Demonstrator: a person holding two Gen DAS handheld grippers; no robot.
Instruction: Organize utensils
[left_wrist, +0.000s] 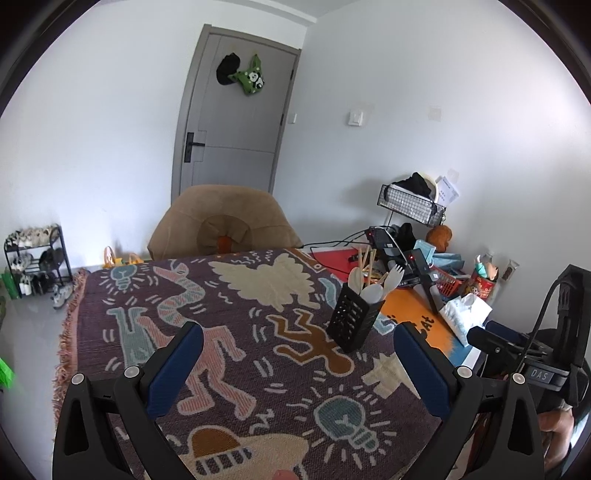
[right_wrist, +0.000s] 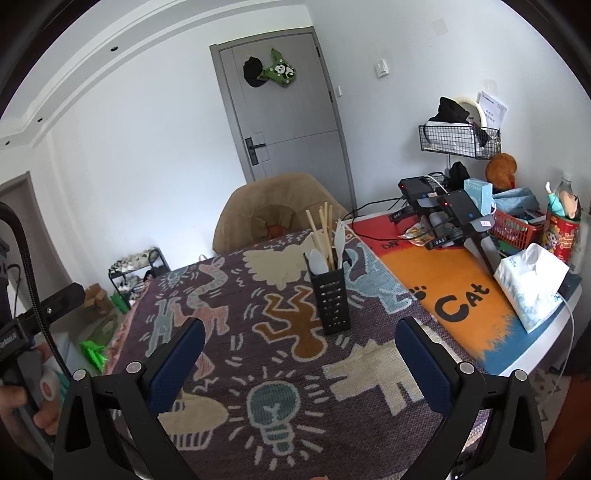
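A black perforated utensil holder (left_wrist: 352, 319) stands upright on the patterned cloth (left_wrist: 229, 325). It holds wooden chopsticks (left_wrist: 367, 260), a white spork (left_wrist: 393, 277) and pale spoons (left_wrist: 371, 293). It also shows in the right wrist view (right_wrist: 332, 301), with the chopsticks (right_wrist: 322, 232) rising from it. My left gripper (left_wrist: 297, 334) is open and empty, low over the cloth, with the holder ahead between its fingers, nearer the right one. My right gripper (right_wrist: 301, 332) is open and empty, with the holder just ahead between its fingers.
An orange cat mat (right_wrist: 458, 295) lies right of the cloth. On it are a tissue pack (right_wrist: 530, 286), a red basket (right_wrist: 511, 225), black devices with cables (right_wrist: 443, 206) and a red tin (right_wrist: 563, 236). A tan chair (left_wrist: 221, 225) stands behind the table.
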